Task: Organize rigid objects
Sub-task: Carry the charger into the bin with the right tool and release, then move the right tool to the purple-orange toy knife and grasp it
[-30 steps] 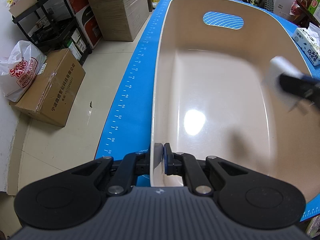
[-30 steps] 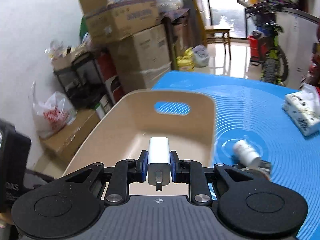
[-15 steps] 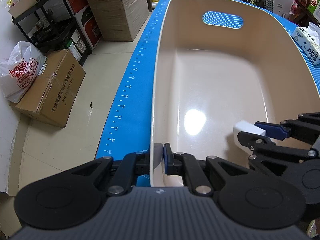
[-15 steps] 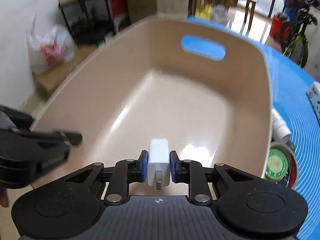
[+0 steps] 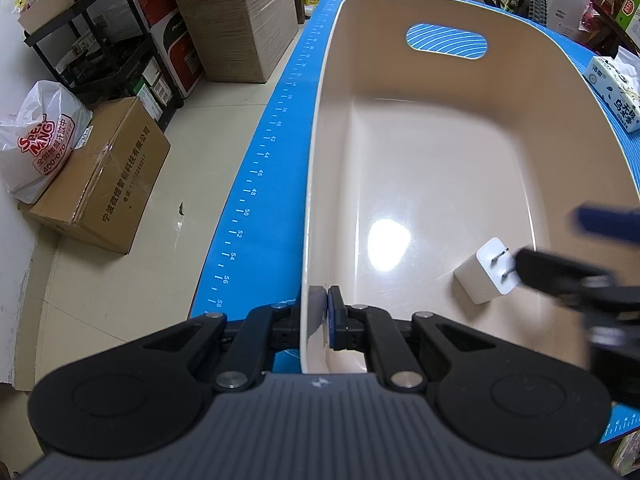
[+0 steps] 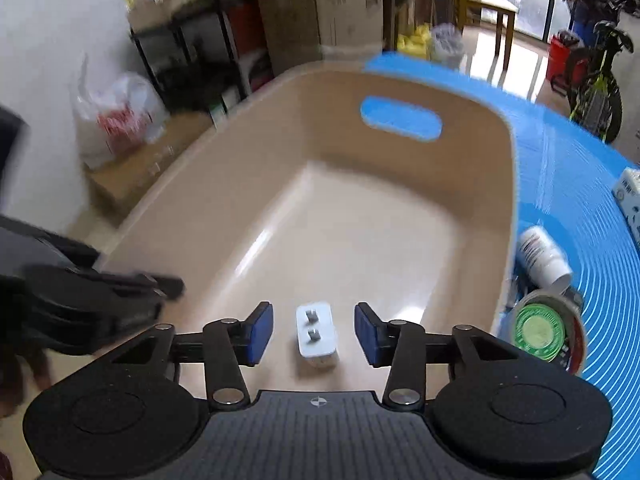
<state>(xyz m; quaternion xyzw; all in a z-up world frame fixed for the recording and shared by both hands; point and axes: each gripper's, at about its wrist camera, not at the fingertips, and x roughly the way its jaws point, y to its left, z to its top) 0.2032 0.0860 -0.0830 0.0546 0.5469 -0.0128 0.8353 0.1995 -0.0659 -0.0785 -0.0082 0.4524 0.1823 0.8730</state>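
**A:** Left claw (image 5: 323, 312) status?

**B:** You had it pinched on the bin (image 5: 440, 184) rim at the near-left corner, one pad outside the wall, one inside. Bin sat on the blue mat (image 5: 260, 208) on the counter, handle slot at the far end.

**A:** And the right claw (image 6: 314, 332)?

**B:** Spread wide, nothing between the pads. You held it low over the near end of the bin. It was motion-blurred in the left view.

**A:** Charger?

**B:** Charger (image 6: 316, 334) lay on the bin floor near the near wall, prongs toward your right claw, just clear of both pads. In the left view it sat toward the bin's right side (image 5: 486, 270), tipped on an edge or lying flat, I couldn't tell which.

**A:** Anything else outside the bin?

**B:** White bottle (image 6: 544, 256) lay on its side just beside the bin's right wall, tape roll (image 6: 548, 328) next to it, nearer you. Tissue pack (image 5: 614, 92) further right on the mat.
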